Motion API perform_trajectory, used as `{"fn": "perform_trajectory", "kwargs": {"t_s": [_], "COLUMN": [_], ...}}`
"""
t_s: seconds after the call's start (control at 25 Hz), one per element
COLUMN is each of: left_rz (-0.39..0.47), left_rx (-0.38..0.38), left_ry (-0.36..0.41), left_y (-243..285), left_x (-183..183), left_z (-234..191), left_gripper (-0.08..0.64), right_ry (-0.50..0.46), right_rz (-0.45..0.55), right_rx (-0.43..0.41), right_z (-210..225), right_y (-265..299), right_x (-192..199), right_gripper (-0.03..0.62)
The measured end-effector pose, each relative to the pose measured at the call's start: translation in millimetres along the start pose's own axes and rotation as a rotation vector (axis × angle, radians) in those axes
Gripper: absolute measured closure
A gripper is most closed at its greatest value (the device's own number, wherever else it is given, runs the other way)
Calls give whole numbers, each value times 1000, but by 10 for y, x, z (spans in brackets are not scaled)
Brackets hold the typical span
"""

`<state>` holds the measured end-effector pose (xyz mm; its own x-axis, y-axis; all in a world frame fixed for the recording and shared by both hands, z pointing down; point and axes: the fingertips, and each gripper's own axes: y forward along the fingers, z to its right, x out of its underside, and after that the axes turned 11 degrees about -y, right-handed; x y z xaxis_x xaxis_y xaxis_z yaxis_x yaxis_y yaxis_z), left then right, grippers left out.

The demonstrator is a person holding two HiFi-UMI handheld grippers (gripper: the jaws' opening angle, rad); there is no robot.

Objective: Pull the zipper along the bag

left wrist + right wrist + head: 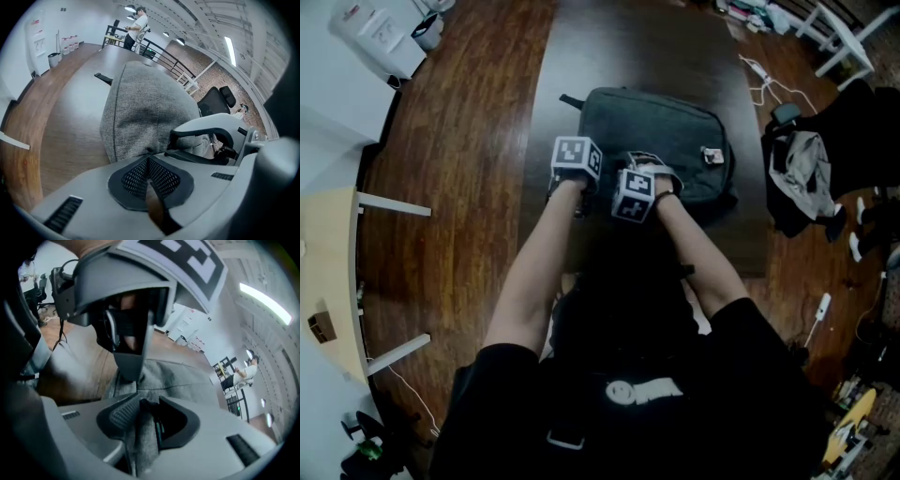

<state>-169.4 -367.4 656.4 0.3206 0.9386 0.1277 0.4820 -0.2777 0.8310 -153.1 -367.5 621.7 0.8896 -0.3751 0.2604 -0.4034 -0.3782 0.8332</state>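
Bag [675,131], one, left tongs [149,161], right tongs [143,408], two

The grey woven-cloth backpack [661,141] is made of coarse, matt, heathered fabric. The dark flat-topped table [581,56] is finished smooth with a dull sheen, and the brown wooden plank floor [459,141] is polished. The grey plastic left gripper [150,174] and the grey plastic right gripper [140,416] are matt. The black pads are grid-textured [164,179] on the left gripper and ribbed [119,413] on the right.
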Motion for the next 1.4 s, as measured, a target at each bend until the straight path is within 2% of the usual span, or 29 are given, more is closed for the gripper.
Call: {"fn": "perform_trajectory", "kwargs": {"t_s": [0.08, 0.16, 0.24, 0.36, 0.48, 0.56, 0.72, 0.88, 1.16, 1.4], "left_rz": [-1, 1, 4, 3, 1, -1, -3, 1, 9, 5], "left_rx": [-9, -21, -20, -2, 10, 14, 7, -6, -1, -16], "left_ry": [5, 17, 19, 6, 1, -2, 0, 6, 9, 36], "left_y": [23, 44, 47, 41, 31, 30, -6, 2, 1, -69], "left_x": [21, 13, -1, -2, -7, 0, 3, -3, 8, -4], "left_z": [-5, -10, -7, -1, -2, -3, -17, -15, -4, 26], "left_gripper": [561, 560, 561, 561, 561, 561, 561, 561, 560, 560], "right_ry": [-98, -212, -259, -212, -205, -170, -17, 93, 64, 170], "right_rz": [-11, -45, -74, -28, 22, 22, 55, 94, 29, 93], "right_rx": [-39, -85, -105, -54, 61, 121, 146, 198, 240, 246], "right_z": [-82, -163, -189, -127, -21, 50, 123, 198, 208, 141], "right_y": [33, 62, 67, -19, -140, -196, -227, -175, -107, -301], "right_x": [-1, -10, -20, -37, -1, 89, 196, 193, 184, 295], "right_gripper": [440, 489, 509, 509, 520, 537, 540, 535, 534, 565]}}
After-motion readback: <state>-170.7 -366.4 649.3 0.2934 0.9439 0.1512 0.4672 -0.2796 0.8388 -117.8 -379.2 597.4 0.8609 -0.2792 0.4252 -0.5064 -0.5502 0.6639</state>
